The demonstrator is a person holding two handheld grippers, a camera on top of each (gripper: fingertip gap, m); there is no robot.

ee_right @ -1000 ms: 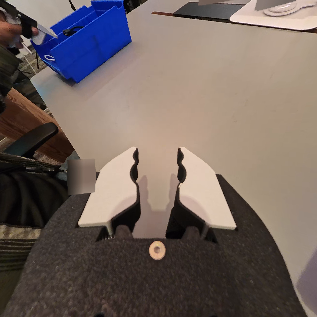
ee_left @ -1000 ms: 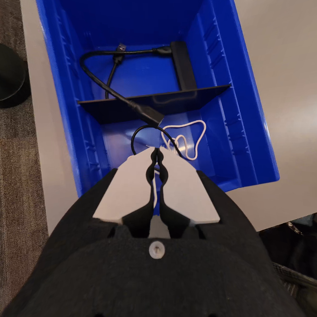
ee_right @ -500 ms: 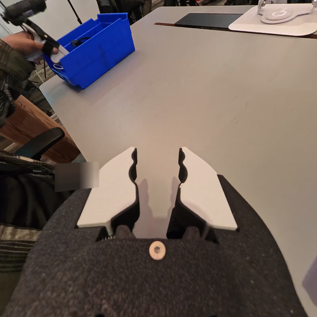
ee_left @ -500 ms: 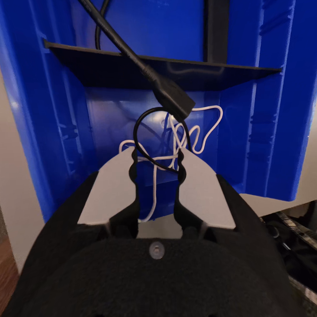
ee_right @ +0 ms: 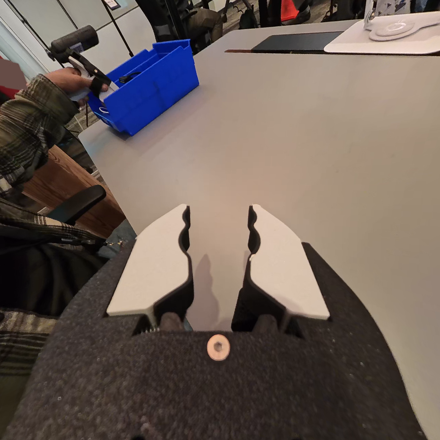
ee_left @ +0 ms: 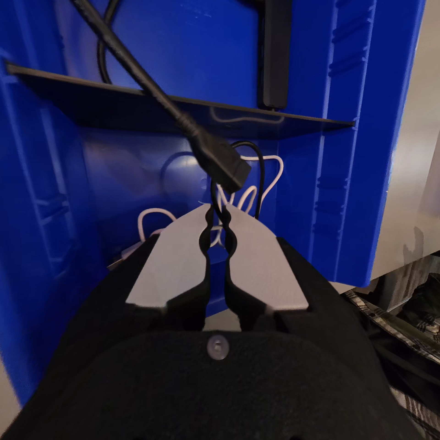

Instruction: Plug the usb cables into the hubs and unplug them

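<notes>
In the left wrist view, my left gripper point(ee_left: 217, 206) reaches into the near compartment of the blue bin point(ee_left: 345, 166). Its jaws are closed on a thin black cable point(ee_left: 260, 171) that loops up behind the tips. A thick black cable ends in a black USB connector point(ee_left: 221, 164) that hangs just above the fingertips. A tangled white cable point(ee_left: 277, 166) lies on the bin floor, partly hidden by the fingers. A black hub point(ee_left: 275, 59) lies in the far compartment. My right gripper point(ee_right: 219, 209) is open and empty, low over the grey table point(ee_right: 309, 154), far from the bin point(ee_right: 154, 83).
A black divider point(ee_left: 107, 102) splits the bin across. The bin sits at the table's left corner, where a hand point(ee_right: 69, 81) holds the left gripper. A black mat point(ee_right: 292, 42) and a white pad point(ee_right: 381, 40) lie at the far edge. A chair armrest point(ee_right: 78, 202) is at the left. Across from one pair of fingers to the other is roughly 60 centimeters. It is some 6 centimeters from my left tips to the black USB connector point(ee_left: 221, 164). The left tips stand about 15 centimeters off the black hub point(ee_left: 275, 59).
My left gripper was shut, opened as it went down into the bin, and has now closed on the thin black cable. The right gripper has tilted up a little and stayed open.
</notes>
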